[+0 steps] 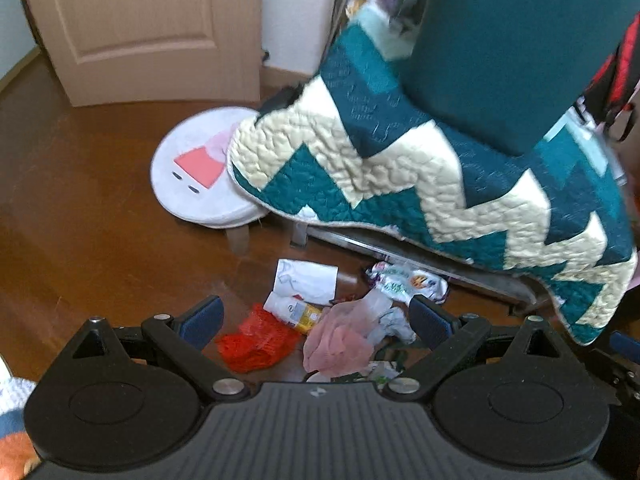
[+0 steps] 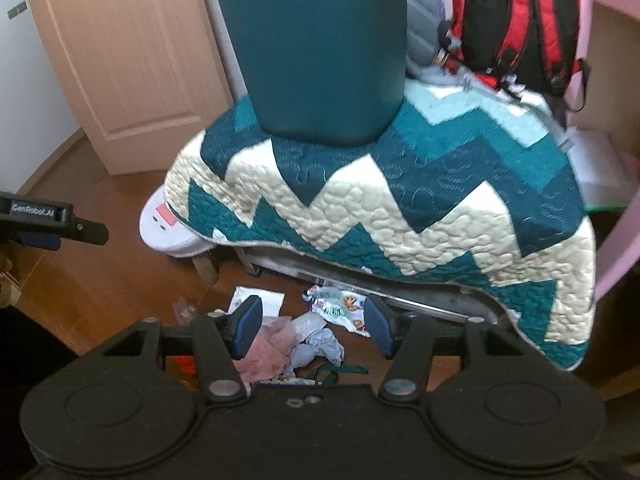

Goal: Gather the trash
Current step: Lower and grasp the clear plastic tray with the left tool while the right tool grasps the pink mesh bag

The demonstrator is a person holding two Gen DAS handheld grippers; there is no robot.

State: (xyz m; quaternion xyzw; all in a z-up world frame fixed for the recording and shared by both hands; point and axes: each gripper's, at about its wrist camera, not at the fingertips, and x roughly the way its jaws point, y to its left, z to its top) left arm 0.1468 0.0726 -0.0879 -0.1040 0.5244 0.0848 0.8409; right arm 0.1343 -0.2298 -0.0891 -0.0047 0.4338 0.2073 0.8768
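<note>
"GenRobot.AI" reads in pale letters on the left tool (image 2: 40,216) at the left edge of the right wrist view. Both tools hang over the trash heap (image 1: 320,320) on the glossy brown wooden floor (image 1: 80,200), jaws spread wide, gripping nothing: left tool, right tool (image 2: 314,326). The heap holds a red mesh net (image 1: 256,340), pink crumpled film (image 1: 340,344), a printed snack wrapper (image 1: 408,282) and white paper (image 1: 308,280). Beyond it hangs a quilted teal-and-cream zigzag blanket (image 1: 400,168), with a round white stool (image 1: 192,176) to its left.

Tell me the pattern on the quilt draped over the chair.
The quilt has a zigzag chevron in dark teal, cream and pale blue, clearest in the right wrist view.
</note>
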